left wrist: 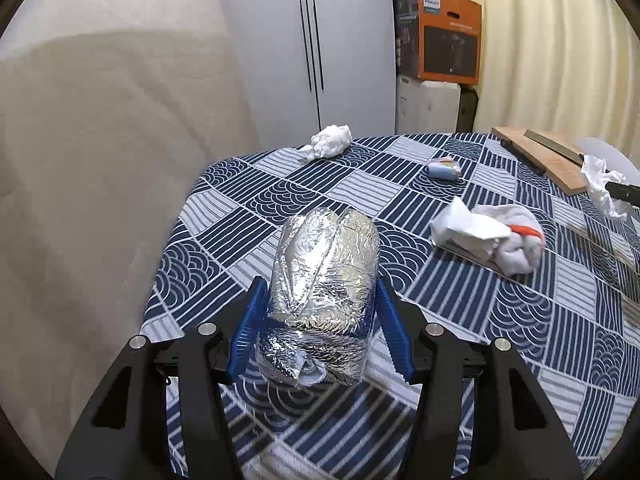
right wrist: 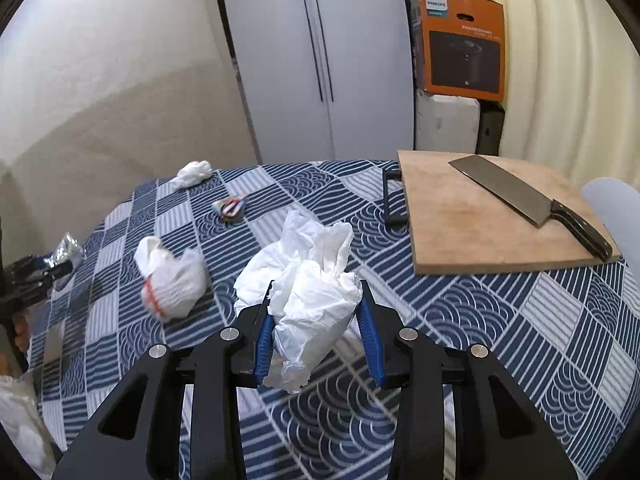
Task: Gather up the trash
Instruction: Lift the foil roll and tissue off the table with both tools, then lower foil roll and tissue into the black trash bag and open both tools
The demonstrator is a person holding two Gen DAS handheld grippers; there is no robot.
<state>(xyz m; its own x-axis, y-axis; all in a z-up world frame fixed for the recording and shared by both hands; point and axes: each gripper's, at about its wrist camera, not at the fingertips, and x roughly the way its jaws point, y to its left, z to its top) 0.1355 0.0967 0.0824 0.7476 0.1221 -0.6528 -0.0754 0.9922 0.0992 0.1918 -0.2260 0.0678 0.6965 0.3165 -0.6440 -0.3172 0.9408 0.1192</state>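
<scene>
The left gripper (left wrist: 320, 320) pinched a crumpled silver foil bundle (left wrist: 322, 300) between its blue ribbed pads, jaws partly spread around it, lifted above the blue-and-white patterned tablecloth (left wrist: 520, 320). The right gripper (right wrist: 318, 332) had its jaws drawn close on one crumpled white tissue wad (right wrist: 308, 300), also raised off the cloth. On the table lay, left to right, one white knitted glove with an orange cuff (right wrist: 170, 284), one small white paper ball (right wrist: 192, 174), one small multicoloured wrapper (right wrist: 232, 208), and one wooden cutting board (right wrist: 480, 232) bearing one steel cleaver with a black handle (right wrist: 520, 196).
</scene>
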